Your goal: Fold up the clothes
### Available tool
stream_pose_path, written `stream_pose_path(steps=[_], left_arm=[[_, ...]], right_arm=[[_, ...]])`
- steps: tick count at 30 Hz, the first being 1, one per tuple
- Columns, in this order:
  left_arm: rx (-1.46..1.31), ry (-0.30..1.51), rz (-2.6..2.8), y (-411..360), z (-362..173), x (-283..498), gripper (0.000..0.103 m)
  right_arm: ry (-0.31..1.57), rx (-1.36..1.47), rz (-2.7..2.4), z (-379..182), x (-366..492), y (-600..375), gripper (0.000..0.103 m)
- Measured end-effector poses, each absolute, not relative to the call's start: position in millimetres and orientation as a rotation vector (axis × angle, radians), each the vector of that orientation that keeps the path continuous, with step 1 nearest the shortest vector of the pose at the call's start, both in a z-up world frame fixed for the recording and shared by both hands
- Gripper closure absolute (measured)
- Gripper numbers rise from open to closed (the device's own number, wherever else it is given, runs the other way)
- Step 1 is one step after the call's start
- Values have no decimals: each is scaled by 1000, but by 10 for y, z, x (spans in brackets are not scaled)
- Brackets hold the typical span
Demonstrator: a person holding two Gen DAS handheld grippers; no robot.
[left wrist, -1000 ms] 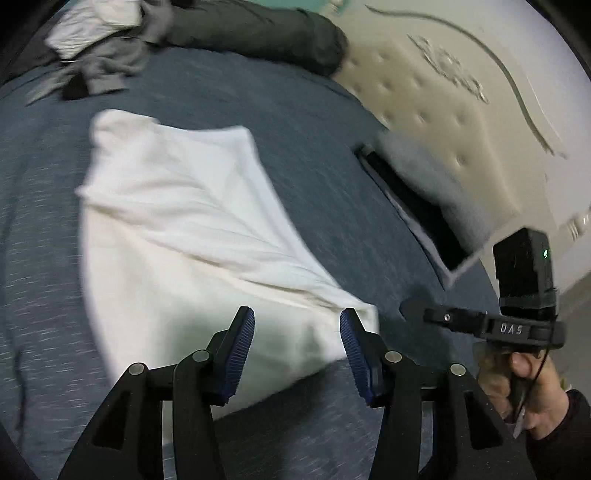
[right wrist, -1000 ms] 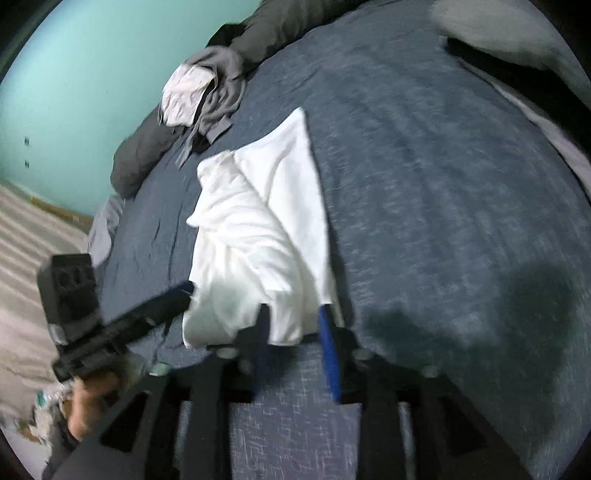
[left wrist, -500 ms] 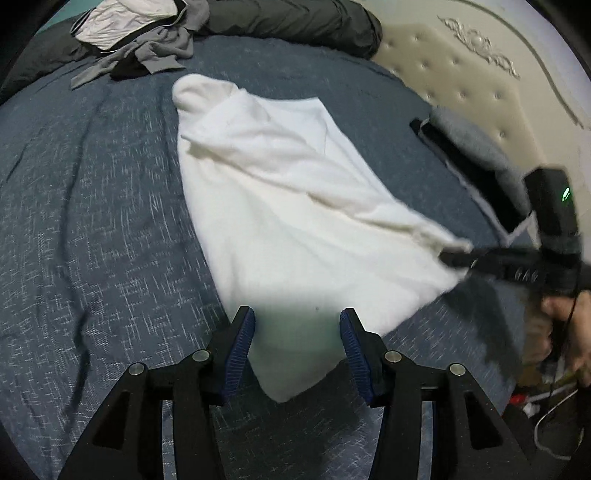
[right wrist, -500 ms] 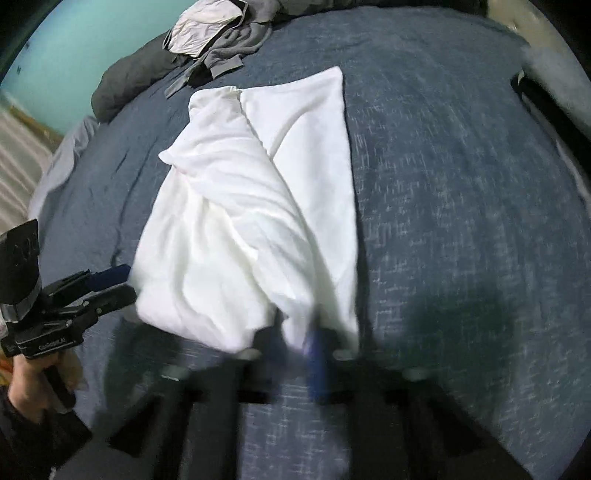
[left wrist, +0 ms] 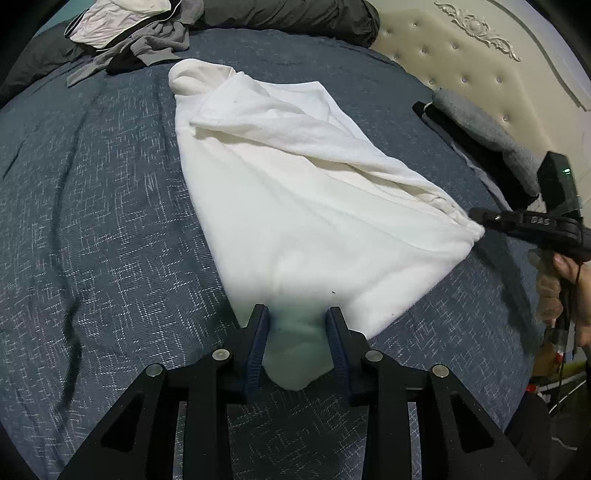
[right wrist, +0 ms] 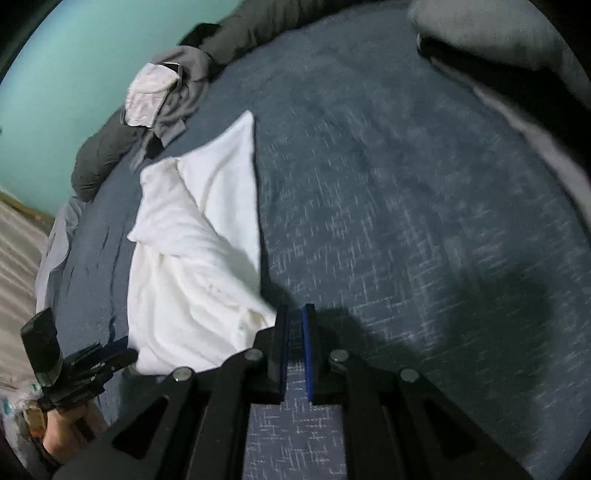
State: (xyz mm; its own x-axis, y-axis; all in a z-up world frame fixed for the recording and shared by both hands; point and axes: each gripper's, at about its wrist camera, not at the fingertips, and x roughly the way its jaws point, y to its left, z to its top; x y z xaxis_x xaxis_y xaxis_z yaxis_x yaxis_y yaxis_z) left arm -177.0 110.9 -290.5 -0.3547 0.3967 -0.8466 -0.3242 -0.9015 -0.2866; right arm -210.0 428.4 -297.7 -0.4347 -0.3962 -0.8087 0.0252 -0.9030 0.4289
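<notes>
Left gripper (left wrist: 297, 321): I've got the jaws parted, a corner of the white garment (left wrist: 295, 192) lying between the blue pads; they aren't pinching it.
Right gripper (right wrist: 295, 325): my jaws are nearly closed, a thin slit left; bedspread pattern shows through the gap. Cloth sits just beside the left finger; from the left wrist view the tips reach the garment's right corner, and I can't tell if they grip it.
White garment: spread loosely across the middle of the bed, one side folded over diagonally, near corners toward the foot edge at my two grippers.
Bedspread (left wrist: 92, 221): dark blue, flecked, carrying everything.
Grey clothes pile (left wrist: 140, 40): at the far edge, well apart from the garment.
Dark bolster (left wrist: 295, 14): along the far edge.
Headboard (left wrist: 480, 62): cream, tufted, right side.
Grey pillow (left wrist: 484, 129): near the headboard.
</notes>
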Motion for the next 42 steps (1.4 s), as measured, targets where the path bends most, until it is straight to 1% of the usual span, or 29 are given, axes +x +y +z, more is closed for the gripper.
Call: stream_pose_path(steps=[3, 8, 10, 12, 13, 14, 18, 21, 23, 24, 25, 26, 28, 30, 32, 35, 38, 42], left_arm=[[-1451, -110, 2275, 1084, -2922, -1765, 68], [-1439, -175, 2288, 1002, -2878, -1716, 68], [-1422, -181, 2306, 963, -2822, -1669, 67], [-1411, -153, 2317, 954, -2777, -1619, 67], [-1414, -124, 2314, 968, -2764, -1582, 66], [-1413, -100, 2311, 988, -2751, -1557, 66], [-1412, 48, 2303, 1163, -2763, -1515, 60], [-1430, 134, 2303, 1248, -2858, -1491, 60], [-1420, 171, 2317, 1280, -2890, -1487, 60], [-1418, 184, 2326, 1282, -2903, -1491, 60], [-1417, 182, 2330, 1274, -2912, -1502, 66], [-1418, 178, 2333, 1262, -2915, -1512, 71], [-1396, 187, 2341, 1242, -2882, -1504, 84], [-1369, 185, 2351, 1210, -2829, -1492, 87], [-1347, 163, 2369, 1142, -2771, -1477, 88], [-1345, 125, 2395, 993, -2737, -1455, 89], [-1379, 88, 2390, 912, -2779, -1404, 89], [-1400, 129, 2364, 1002, -2866, -1403, 89]], right_arm=[[-474, 1413, -2403, -2798, -2057, 4219, 97], [-373, 1441, -2340, -2816, -2076, 3998, 97], [-380, 1476, -2332, -2870, -2076, 3986, 96], [-363, 1516, -2345, -2913, -2072, 4000, 86], [-352, 1538, -2356, -2933, -2064, 4018, 78], [-355, 1548, -2365, -2943, -2059, 4040, 75], [-394, 1570, -2375, -3002, -2056, 4103, 71], [-415, 1582, -2338, -3055, -2056, 4070, 71], [-436, 1576, -2318, -3078, -2063, 4042, 71], [-443, 1573, -2314, -3080, -2062, 4040, 73], [-439, 1561, -2316, -3046, -2058, 4023, 83], [-435, 1548, -2317, -3012, -2053, 4006, 90], [-428, 1524, -2320, -2944, -2045, 3973, 95], [-420, 1499, -2323, -2876, -2036, 3939, 96], [-414, 1473, -2324, -2806, -2026, 3903, 97], [-454, 1420, -2253, -2686, -2017, 3770, 97], [-460, 1461, -2257, -2815, -2060, 3767, 97], [-521, 1534, -2264, -3095, -2069, 3912, 97]])
